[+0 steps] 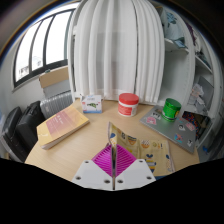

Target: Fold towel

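Observation:
A beige patterned towel (137,142) lies on the wooden table (70,152) just ahead of my fingers and to their right. A thin edge of it rises upright between my fingers. My gripper (113,162) is shut on that towel edge, and the magenta pads (103,160) meet in a narrow V with the cloth pinched at the middle. The rest of the towel spreads flat on the table beyond the fingers.
A flat cardboard box (62,126) lies on the table to the left. Beyond the towel stand a small box (92,102), a red-lidded tub (128,103) and a green-lidded jar (172,107). A grey tray (178,130) sits to the right. A white curtain (115,45) hangs behind the table.

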Available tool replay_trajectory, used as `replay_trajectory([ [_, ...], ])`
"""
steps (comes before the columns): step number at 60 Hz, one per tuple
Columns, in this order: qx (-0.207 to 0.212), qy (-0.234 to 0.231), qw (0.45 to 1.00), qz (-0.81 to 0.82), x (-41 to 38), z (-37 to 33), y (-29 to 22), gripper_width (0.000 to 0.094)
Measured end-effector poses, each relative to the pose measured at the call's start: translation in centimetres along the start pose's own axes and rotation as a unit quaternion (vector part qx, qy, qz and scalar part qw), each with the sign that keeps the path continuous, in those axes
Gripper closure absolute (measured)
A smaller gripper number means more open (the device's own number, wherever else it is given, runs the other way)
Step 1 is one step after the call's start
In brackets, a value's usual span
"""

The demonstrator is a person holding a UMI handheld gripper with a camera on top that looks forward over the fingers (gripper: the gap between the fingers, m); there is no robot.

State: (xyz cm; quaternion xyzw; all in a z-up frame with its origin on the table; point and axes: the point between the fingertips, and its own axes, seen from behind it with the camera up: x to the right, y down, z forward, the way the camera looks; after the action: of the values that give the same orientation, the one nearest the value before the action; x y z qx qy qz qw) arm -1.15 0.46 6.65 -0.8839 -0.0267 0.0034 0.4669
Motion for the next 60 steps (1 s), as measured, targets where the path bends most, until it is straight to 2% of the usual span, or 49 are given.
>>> replay_trajectory([
  [4, 0.021, -0.008, 0.998, 0.054, 2.3, -1.5, -2.0, 0.0923],
  [9, 0.028, 0.009, 0.994, 0.104, 6.8, -2.1, -2.4, 0.0921],
  [14, 0.006, 0.047, 0.992, 0.115, 11.1, -1.3, 0.0, 0.0921],
  [21, -0.035, 0.077, 0.989, 0.123, 15.0, 0.1, 4.4, 0.0918],
  [26, -0.080, 0.092, 0.983, 0.137, 16.5, 1.6, 8.6, 0.0900],
  [28, -0.047, 0.088, 0.985, 0.139, 16.8, 2.1, 7.8, 0.0900],
  [30, -0.046, 0.086, 0.987, 0.125, 16.8, 2.2, 7.8, 0.0901],
  [38, -0.077, 0.102, 0.986, 0.112, 16.9, 1.9, 8.1, 0.0883],
  [41, -0.094, 0.105, 0.983, 0.118, 16.8, 1.3, 8.2, 0.0777],
  [47, -0.096, 0.114, 0.979, 0.136, 17.0, -0.7, 7.5, 0.0263],
  [49, -0.097, 0.112, 0.979, 0.139, 16.7, -1.8, 7.1, 0.0151],
  [52, -0.092, 0.108, 0.979, 0.146, 16.2, -3.5, 6.5, 0.0111],
  [60, -0.088, 0.105, 0.973, 0.184, 15.6, -8.4, 6.2, 0.0120],
])
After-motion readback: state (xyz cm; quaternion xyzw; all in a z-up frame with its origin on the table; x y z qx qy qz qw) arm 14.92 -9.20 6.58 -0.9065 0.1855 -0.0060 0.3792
